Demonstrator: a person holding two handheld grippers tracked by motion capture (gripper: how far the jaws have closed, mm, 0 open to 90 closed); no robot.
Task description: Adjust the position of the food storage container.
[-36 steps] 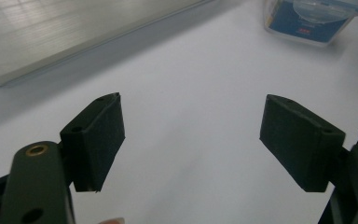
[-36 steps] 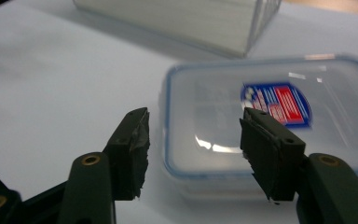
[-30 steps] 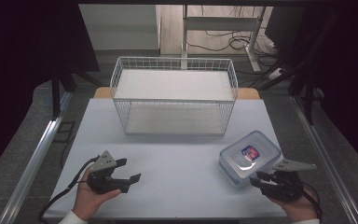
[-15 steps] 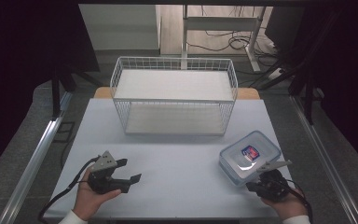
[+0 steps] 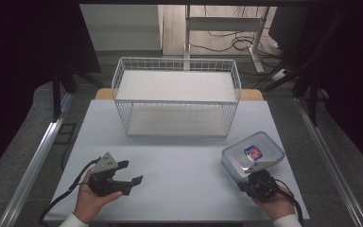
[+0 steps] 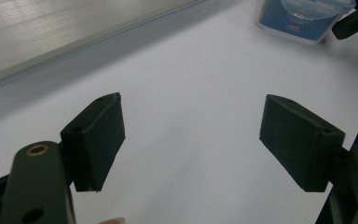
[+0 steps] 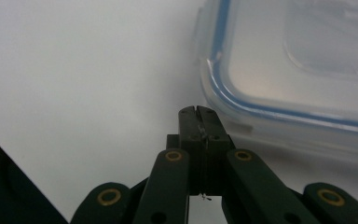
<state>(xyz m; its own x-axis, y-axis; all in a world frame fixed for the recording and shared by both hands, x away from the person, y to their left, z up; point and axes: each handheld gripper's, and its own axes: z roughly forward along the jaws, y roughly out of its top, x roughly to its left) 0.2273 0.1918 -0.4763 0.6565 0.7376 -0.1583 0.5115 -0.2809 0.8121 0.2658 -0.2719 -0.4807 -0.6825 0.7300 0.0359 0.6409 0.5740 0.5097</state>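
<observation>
Right claw [image 5: 254, 176] is pressed fully together with nothing pinched; in its own view [image 7: 198, 112] we see the two pads meeting flat, after closing over the last moment. Left claw [image 5: 128, 173] sits spread wide over bare table, and in the left gripper view [image 6: 191, 135] nothing is between the pads.

Room-wise, we've got a big open stretch of white table [image 5: 179, 161] between the two hands, no clutter at all. The wire basket [image 5: 177, 97] takes up the far middle of the table, well apart from both hands. The right hand [image 5: 274, 205] is close to the near edge of the table, and the container isn't far from the right edge either, so it's tighter on that side.

The plastic container [image 5: 253, 153], clear with a blue-sealed lid and a small red and blue label, lies flat near the right front corner. The closed right claw tips sit just beside its near-left corner [image 7: 242, 107], at about the lid's rim. We honestly can't tell whether they touch it.

From above, the grey plate and the hand cover the right claw tips, so contact is hard to judge there. The right gripper view cuts the container off at the top and right.
</observation>
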